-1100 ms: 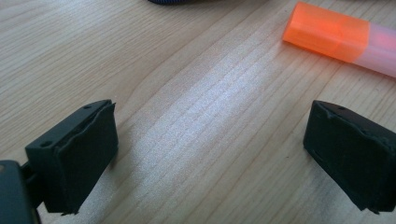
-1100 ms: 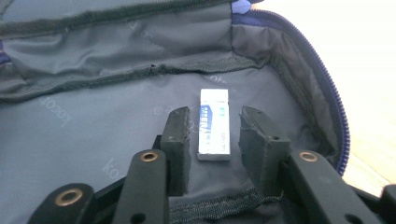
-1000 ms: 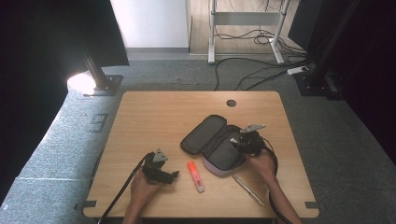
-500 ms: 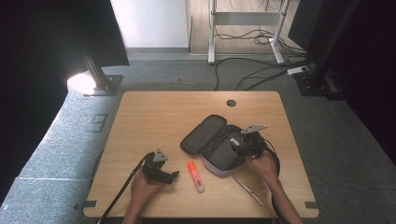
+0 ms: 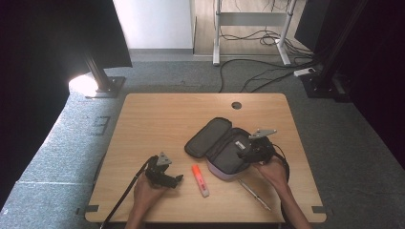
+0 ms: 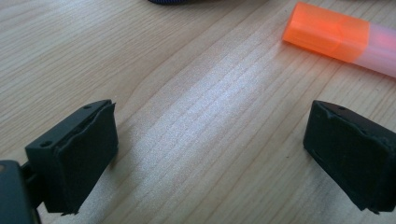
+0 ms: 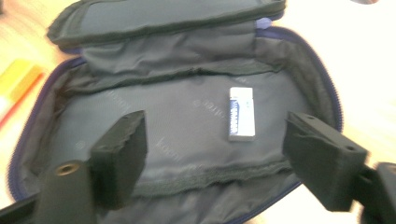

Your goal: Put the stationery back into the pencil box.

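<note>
On the light wooden table point(image 5: 157, 119), a dark grey fabric pencil case with a purple zip edge point(image 5: 224, 152) lies unzipped and folded flat, lid flap thrown back toward the far left. It sits right of centre, just in front of my right gripper point(image 5: 255, 150). Inside it, on the grey lining, lies a small white rectangular eraser with a blue sleeve point(image 7: 242, 113), flat and near the right half of the compartment. I judge the eraser to be light, slightly rubbery and grippy, stiff enough to pinch across its short sides; the soft lining beneath may bunch up if I press down too hard.

My right gripper hovers over the open case with its jaws spread wide and nothing between them, the eraser lying between and beyond the two pads. My left gripper point(image 5: 165, 174) rests low over bare wood near the front left, jaws also wide apart and empty.

Just right of it lies an orange-capped highlighter with a pale pink barrel point(image 5: 200, 180), smooth plastic, likely to roll, best taken across the barrel. A thin silver pen point(image 5: 253, 193) lies near the front edge, beside my right hand point(image 5: 272, 169).
</note>
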The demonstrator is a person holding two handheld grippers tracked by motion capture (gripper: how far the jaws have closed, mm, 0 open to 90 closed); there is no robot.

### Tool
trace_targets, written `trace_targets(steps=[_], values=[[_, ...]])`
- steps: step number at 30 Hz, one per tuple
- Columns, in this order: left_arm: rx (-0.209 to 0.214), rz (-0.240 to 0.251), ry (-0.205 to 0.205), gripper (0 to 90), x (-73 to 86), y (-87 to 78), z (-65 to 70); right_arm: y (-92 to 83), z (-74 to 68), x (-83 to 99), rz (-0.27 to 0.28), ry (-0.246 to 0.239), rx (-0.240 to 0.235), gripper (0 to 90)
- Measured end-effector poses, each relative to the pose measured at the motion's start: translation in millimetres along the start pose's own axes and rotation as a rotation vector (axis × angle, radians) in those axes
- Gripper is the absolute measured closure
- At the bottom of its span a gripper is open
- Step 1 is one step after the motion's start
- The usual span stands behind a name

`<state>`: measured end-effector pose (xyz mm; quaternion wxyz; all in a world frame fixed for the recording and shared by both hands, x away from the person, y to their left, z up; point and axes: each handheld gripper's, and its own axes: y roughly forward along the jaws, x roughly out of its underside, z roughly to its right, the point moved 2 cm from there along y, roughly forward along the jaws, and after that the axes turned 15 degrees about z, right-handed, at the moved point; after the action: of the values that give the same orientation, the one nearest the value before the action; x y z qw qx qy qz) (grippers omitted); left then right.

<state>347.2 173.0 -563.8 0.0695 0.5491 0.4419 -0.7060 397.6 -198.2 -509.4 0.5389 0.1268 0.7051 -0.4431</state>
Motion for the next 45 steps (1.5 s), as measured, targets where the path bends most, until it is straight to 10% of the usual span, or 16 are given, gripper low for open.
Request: trace_targets(steps=[45], values=[[0.0, 0.0, 0.0, 2.7, 0.0, 0.0, 0.0, -56.5, -32.4, 32.0, 0.004, -0.045, -0.063, 51.4]])
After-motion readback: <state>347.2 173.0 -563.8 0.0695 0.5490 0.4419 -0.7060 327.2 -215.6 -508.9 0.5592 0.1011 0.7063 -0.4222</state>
